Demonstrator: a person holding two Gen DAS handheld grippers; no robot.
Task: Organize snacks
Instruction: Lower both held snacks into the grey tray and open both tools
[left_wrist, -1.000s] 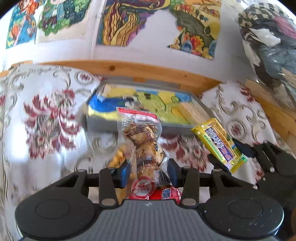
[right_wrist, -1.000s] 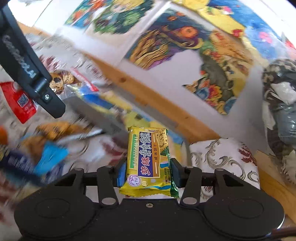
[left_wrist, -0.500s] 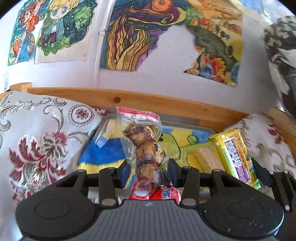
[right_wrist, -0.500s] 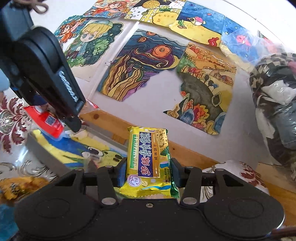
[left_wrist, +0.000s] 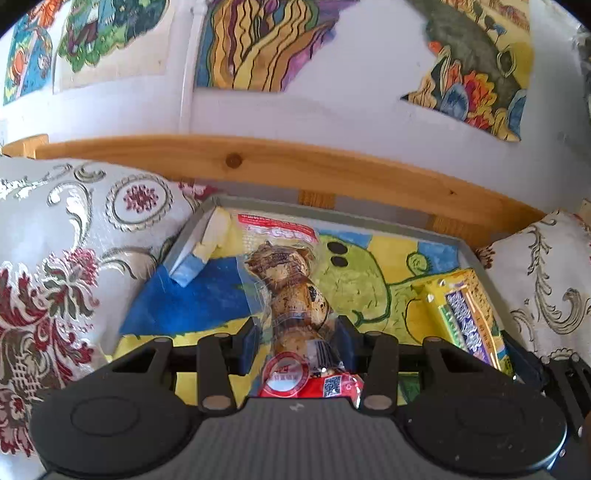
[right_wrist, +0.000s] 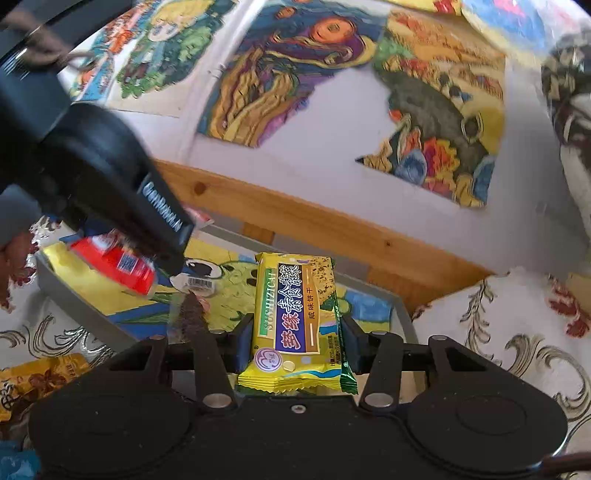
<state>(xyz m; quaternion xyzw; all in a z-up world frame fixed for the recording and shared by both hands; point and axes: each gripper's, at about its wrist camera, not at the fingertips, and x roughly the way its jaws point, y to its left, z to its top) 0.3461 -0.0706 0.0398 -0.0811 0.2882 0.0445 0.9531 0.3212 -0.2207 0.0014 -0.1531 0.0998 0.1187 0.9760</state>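
Observation:
My left gripper (left_wrist: 295, 338) is shut on a clear pack of brown pastries (left_wrist: 291, 295) with a red end, held over the grey tray (left_wrist: 388, 225) with a blue, yellow and green drawing inside. My right gripper (right_wrist: 295, 341) is shut on a yellow biscuit pack (right_wrist: 295, 317), also seen in the left wrist view as a yellow pack (left_wrist: 467, 317) at the tray's right side. The right wrist view shows the left gripper (right_wrist: 162, 221) above the tray (right_wrist: 70, 295) with the red pack end (right_wrist: 114, 264) under it.
A wooden rail (left_wrist: 295, 162) runs behind the tray below a white wall with colourful pictures (left_wrist: 258, 40). Floral cloth (left_wrist: 66, 258) lies left and right of the tray. An orange snack bag (right_wrist: 33, 376) lies on the cloth at lower left.
Both grippers have moved forward and down towards the tray, each still holding its pack. The tray now fills more of both views.

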